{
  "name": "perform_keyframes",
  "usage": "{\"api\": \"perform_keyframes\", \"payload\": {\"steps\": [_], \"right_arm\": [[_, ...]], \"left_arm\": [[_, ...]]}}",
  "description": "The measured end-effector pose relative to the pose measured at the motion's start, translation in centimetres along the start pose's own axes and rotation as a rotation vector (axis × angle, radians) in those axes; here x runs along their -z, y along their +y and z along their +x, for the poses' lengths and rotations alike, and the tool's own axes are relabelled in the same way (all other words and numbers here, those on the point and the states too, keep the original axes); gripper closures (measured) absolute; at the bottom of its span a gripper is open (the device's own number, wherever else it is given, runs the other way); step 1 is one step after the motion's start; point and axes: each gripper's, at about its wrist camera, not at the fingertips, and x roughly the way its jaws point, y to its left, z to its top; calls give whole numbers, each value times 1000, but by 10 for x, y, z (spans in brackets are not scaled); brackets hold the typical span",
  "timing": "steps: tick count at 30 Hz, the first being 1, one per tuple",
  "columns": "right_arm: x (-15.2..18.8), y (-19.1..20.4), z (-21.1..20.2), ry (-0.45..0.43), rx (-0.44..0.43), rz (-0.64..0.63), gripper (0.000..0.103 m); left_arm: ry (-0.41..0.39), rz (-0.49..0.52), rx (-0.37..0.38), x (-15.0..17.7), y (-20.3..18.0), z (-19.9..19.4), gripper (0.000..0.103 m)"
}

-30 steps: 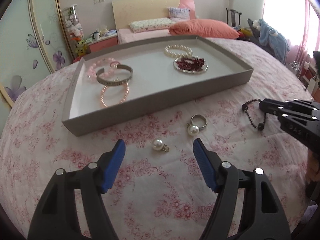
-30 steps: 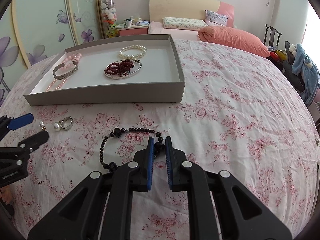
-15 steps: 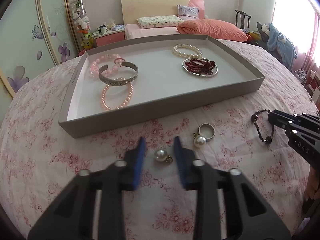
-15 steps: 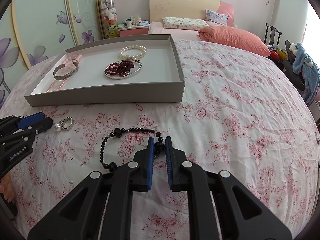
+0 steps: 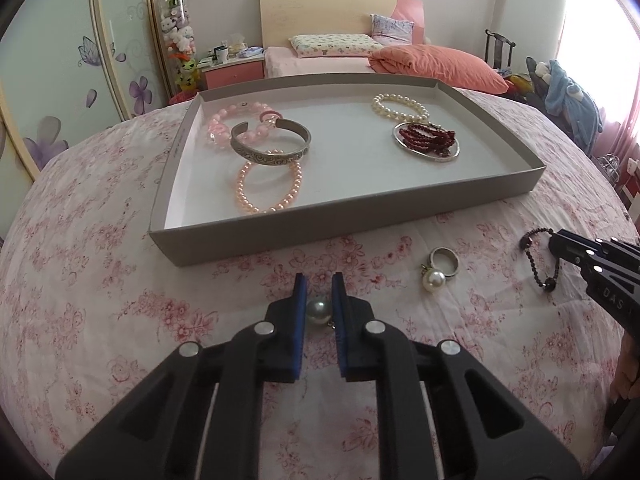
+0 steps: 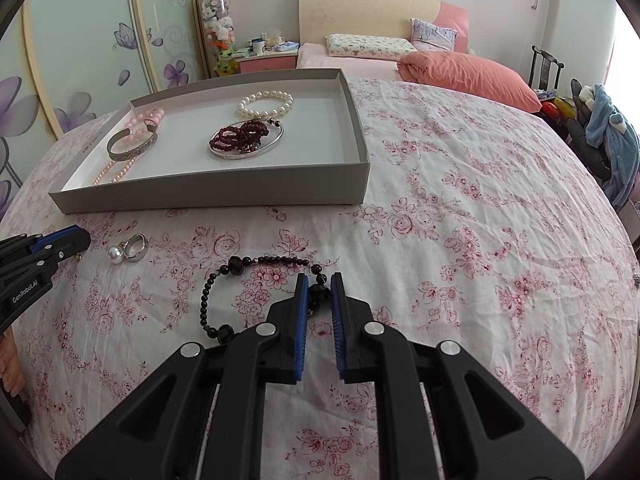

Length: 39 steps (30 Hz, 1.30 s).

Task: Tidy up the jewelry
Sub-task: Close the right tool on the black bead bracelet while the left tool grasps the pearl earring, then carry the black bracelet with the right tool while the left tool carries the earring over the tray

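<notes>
— What's different on my left claw since a second ago?

— I had its jaws spread wide, one on each side of the pearl pendant with plenty of bedspread showing between. Now they're closing, and the blue pads sit right against the pearl on both sides.

— Did the view shift?

— Slightly. I rolled the wrist a touch, so the grey tray sits more squarely in the left view than it did.

— And from the right camera?

— There my left claw showed as two separated tips at the left edge; now they've drawn together over the pendant, hiding the pearl, with only its small gold loop showing.
</notes>
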Motion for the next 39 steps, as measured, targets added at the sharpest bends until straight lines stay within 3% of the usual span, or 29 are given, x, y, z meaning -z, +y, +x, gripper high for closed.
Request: {"api": "perform_keyframes", "payload": {"steps": [7, 18, 25, 39], "right_arm": [[-1, 0, -1, 1, -7, 5, 90], [-1, 1, -1, 0, -9, 6, 90], [0, 4, -1, 0, 1, -19, 90], [-1, 6, 0, 0, -10, -20, 90]], "left_arm": [[-52, 60, 31, 10, -5, -18, 89], [-59, 96, 53, 21, 7, -28, 89], [8, 14, -6, 15, 19, -12, 89], [8, -45, -81, 9, 28, -7, 89]]}}
